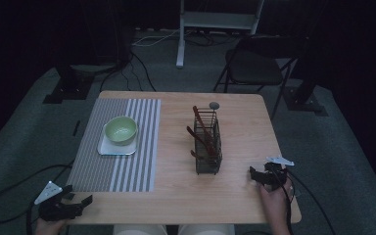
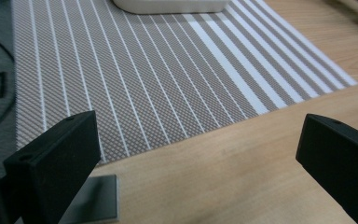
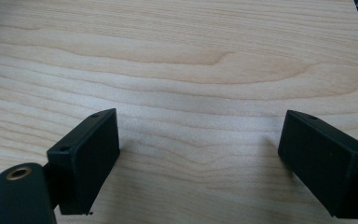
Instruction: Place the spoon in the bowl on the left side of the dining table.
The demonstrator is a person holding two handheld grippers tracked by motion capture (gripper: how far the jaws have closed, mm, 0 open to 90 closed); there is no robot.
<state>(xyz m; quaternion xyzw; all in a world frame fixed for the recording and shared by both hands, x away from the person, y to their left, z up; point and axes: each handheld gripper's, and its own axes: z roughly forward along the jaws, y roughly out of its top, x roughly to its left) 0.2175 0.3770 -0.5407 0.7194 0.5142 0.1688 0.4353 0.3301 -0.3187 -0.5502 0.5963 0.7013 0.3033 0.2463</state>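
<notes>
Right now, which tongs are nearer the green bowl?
Left. The left tongs sit at the table's near-left corner, below the bowl on the striped mat; the right tongs are across the table, past the wire basket.

The table (image 3: 177, 60) is pale wood with a smooth, matt grain. The striped placemat (image 2: 135, 84) is a woven mesh, rough-looking, and the utensil caddy (image 1: 207, 147) is dark wire. Both grippers' jaws look like matt black plastic, the bowl (image 1: 121, 129) smooth and faintly glossy.

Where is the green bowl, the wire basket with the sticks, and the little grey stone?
green bowl (image 1: 121, 129), high view, on its inside.
wire basket (image 1: 208, 155), high view, on its mesh side wall.
grey stone (image 1: 214, 105), high view, on its top, behind the basket.
</notes>
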